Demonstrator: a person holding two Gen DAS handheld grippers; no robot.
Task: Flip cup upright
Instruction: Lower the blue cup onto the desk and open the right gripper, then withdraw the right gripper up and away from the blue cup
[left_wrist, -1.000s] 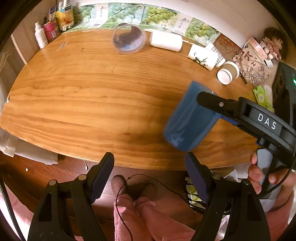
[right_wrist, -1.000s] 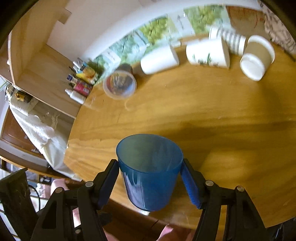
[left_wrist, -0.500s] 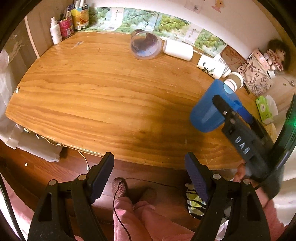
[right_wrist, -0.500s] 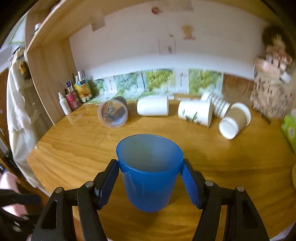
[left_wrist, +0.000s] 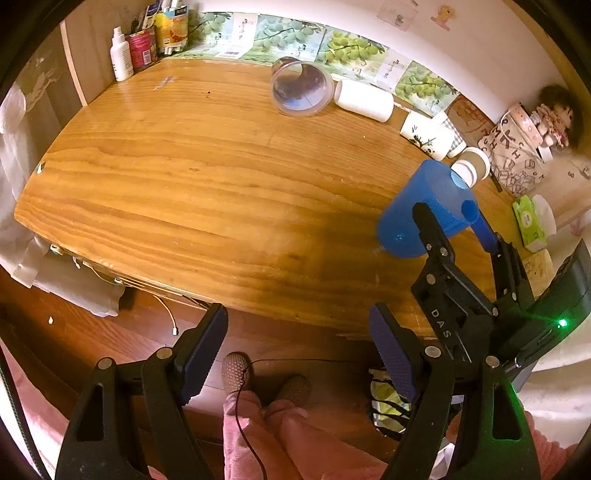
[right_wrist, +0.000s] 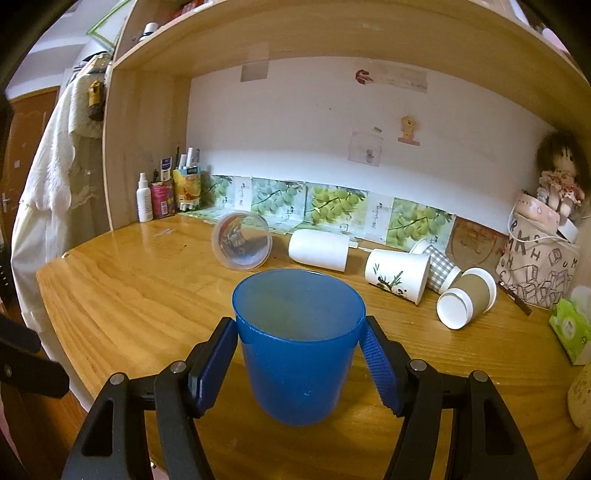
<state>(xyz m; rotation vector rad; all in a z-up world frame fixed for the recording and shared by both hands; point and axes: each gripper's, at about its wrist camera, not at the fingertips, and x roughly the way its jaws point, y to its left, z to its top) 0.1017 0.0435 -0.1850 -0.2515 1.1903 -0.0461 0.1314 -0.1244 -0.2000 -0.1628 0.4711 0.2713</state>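
The blue cup (right_wrist: 299, 343) has swung from tilted to upright, mouth up, just above the wooden table (right_wrist: 129, 295). The right gripper (right_wrist: 300, 363) pinches it on both sides, reaching in level from the table's near edge. The left gripper (left_wrist: 297, 356) hangs spread and empty off that edge. Behind the cup, a clear cup (right_wrist: 242, 242) and paper cups (right_wrist: 397, 275) lie tipped.

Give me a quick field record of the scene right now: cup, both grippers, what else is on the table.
cup: blue cup, mouth up, base at or just above the table; contact unclear
right gripper: shut on blue cup
left gripper: open, holding nothing, off the near table edge
others: clear cup, white cup, panda cup, brown cup, all lying down
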